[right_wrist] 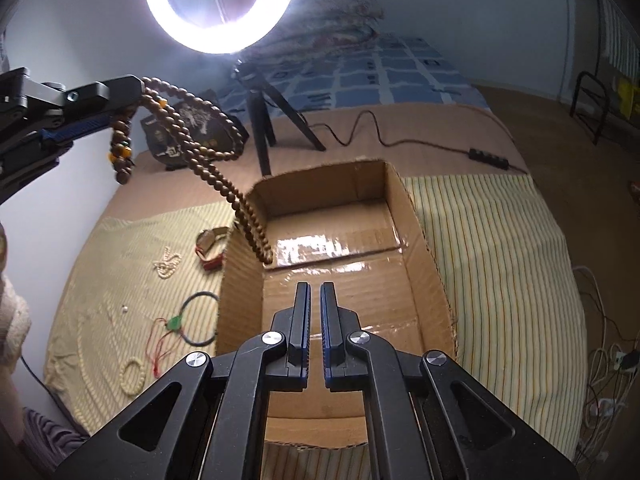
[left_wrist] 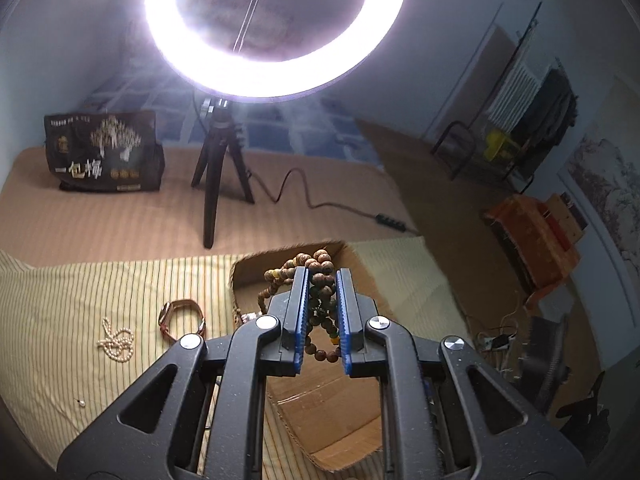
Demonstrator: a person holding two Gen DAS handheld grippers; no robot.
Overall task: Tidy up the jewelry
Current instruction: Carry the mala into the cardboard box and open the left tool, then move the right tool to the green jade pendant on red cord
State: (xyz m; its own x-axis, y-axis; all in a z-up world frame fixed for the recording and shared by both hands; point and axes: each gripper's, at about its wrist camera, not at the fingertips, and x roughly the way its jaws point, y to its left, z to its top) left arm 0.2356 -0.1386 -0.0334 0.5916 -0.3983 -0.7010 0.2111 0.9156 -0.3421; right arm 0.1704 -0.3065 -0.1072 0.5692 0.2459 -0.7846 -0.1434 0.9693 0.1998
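Left gripper (left_wrist: 323, 276): we have it clamped on the wooden bead strand (right_wrist: 224, 184).
Strand: it hangs limp from the clamp, its tail dipping into the cardboard box (right_wrist: 412, 216).
Handling: we judge it light, floppy, swinging; pinch several loops together.
Right gripper (right_wrist: 315, 292): closed, empty, over the box.
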